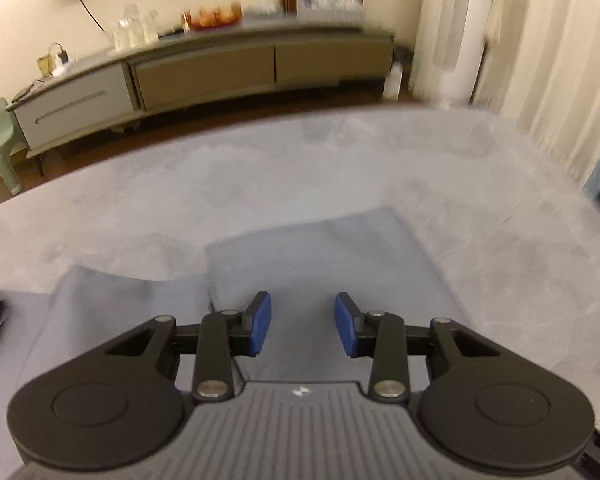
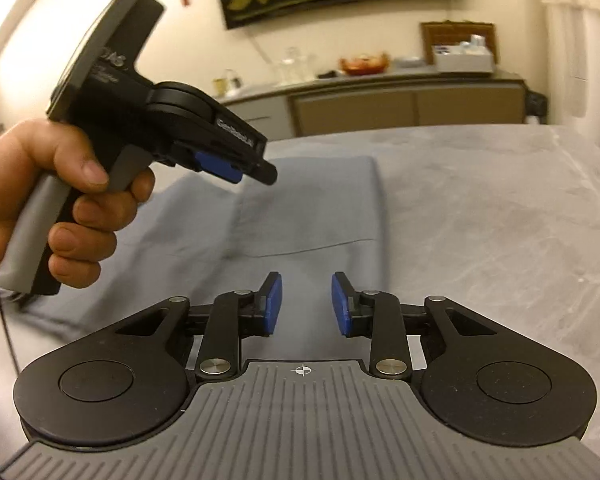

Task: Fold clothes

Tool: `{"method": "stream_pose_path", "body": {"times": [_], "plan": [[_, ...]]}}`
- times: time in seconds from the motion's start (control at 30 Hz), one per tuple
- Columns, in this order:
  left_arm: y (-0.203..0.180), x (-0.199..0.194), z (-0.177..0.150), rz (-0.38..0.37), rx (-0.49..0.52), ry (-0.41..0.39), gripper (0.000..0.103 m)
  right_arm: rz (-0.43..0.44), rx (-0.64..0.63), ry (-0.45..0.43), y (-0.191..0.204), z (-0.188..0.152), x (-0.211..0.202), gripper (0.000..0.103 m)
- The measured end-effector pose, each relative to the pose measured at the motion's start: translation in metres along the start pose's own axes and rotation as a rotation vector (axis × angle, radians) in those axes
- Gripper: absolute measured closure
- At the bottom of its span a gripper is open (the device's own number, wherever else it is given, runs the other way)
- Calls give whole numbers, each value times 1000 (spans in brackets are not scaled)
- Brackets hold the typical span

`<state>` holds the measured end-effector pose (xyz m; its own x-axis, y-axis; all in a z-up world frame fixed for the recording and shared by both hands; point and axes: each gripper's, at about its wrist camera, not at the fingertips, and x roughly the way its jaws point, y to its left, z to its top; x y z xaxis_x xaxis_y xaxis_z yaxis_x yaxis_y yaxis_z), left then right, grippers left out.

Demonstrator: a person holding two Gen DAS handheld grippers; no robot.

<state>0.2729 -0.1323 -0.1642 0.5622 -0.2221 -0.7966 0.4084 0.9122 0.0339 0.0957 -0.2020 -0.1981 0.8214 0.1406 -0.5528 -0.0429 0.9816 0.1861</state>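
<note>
**Folded cloth on grey bed**

The blue-grey cloth [image 2: 308, 208] lies folded flat on the bed [image 2: 480, 208] — soft, matte, squared at its far corner, one seam crossing it. The left gripper [image 1: 303, 326] hangs over it, blue pads apart, nothing between. The right gripper [image 2: 307, 304] is likewise parted and empty. A hand [image 2: 56, 196] grips the left handle — beyond stands a long cabinet [image 1: 220, 68].

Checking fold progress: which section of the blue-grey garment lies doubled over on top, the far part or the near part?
The far part of the garment: its raised rectangular panel with a visible edge seam sits on top, while the near part lies single and flat under the right gripper.
</note>
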Motion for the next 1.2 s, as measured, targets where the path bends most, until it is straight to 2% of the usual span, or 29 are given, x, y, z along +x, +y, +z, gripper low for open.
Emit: {"method": "stream_pose_path", "body": {"times": [0.07, 0.17, 0.2, 0.23, 0.27, 0.3, 0.33, 0.37, 0.4, 0.43, 0.47, 0.5, 0.53, 0.57, 0.6, 0.63, 0.67, 0.7, 0.73, 0.8, 0.83, 0.87, 0.93, 1.0, 1.03, 1.1, 1.2], "plan": [[-8, 25, 1, 29, 26, 62, 66, -24, 16, 57, -6, -5, 12, 71], [-15, 20, 0, 57, 67, 57, 65, -22, 19, 59, -8, -7, 7, 70], [-15, 13, -1, 47, 54, 55, 63, -19, 19, 55, -8, -8, 5, 63], [-14, 3, -1, 32, 40, 42, 55, -27, 35, 37, -10, -8, 1, 45], [-17, -3, 0, 10, 41, 32, 43, -59, 53, 9, -13, -7, -4, 33], [-21, -10, 1, -13, 44, 22, 38, -84, 62, 6, -15, -6, -4, 16], [-24, -16, 3, -36, 46, 12, 31, -97, 66, 18, -16, -6, 0, 19], [-32, -17, 4, -69, 59, 24, 30, -110, 70, 30, -17, -5, 3, 27], [-40, -18, 5, -103, 73, 37, 29, -98, 73, 43, -18, -5, 6, 66], [-51, -15, 6, -140, 98, 66, 24, -71, 74, 58, -17, -6, 7, 86], [-61, -12, 7, -178, 123, 96, 19, -68, 58, 50, -13, -6, 5, 88], [-71, -7, 5, -151, 163, 114, 20, -63, 29, 17, -7, -4, -2, 93], [-80, -2, 3, -118, 204, 130, 26, -51, 3, -18, 0, -4, -10, 94], [-89, 3, 1, -84, 244, 146, 58, -40, -21, -51, 5, -3, -18, 94], [-87, 3, 0, -86, 237, 147, 75, -28, -45, -85, 11, -2, -26, 94], [-84, 3, -1, -90, 225, 147, 86, -24, -50, -101, 14, -2, -29, 94], [-82, 4, -2, -95, 213, 146, 89, -24, -44, -106, 14, -3, -29, 94], [-77, 1, -2, -114, 193, 138, 90, -25, -37, -111, 14, -3, -30, 90], [-69, -2, -1, -149, 152, 139, 91, -25, -31, -116, 15, -4, -30, 60], [-60, -7, 1, -216, 91, 129, 92, -54, -19, -95, 16, -7, -28, 18], [-58, -11, 3, -246, 67, 119, 92, -59, -21, -76, 17, -9, -25, 19], [-54, -14, 3, -266, 59, 108, 93, -49, -23, -47, 18, -11, -21, 25], [-43, -25, 5, -328, 19, 85, 93, -13, -29, 22, 21, -16, -15, 70], [-22, -42, 7, -397, -40, 51, 93, -15, -63, 3, 30, -14, -21, 88], [-5, -55, 6, -428, -67, 16, 93, -21, -83, -18, 35, -12, -25, 91], [33, -81, -1, -451, -113, -46, 93, -22, -135, -70, 51, -9, -36, 92], [101, -102, -24, -395, -185, -88, 93, 29, -244, -176, 87, -8, -56, 91]]}}
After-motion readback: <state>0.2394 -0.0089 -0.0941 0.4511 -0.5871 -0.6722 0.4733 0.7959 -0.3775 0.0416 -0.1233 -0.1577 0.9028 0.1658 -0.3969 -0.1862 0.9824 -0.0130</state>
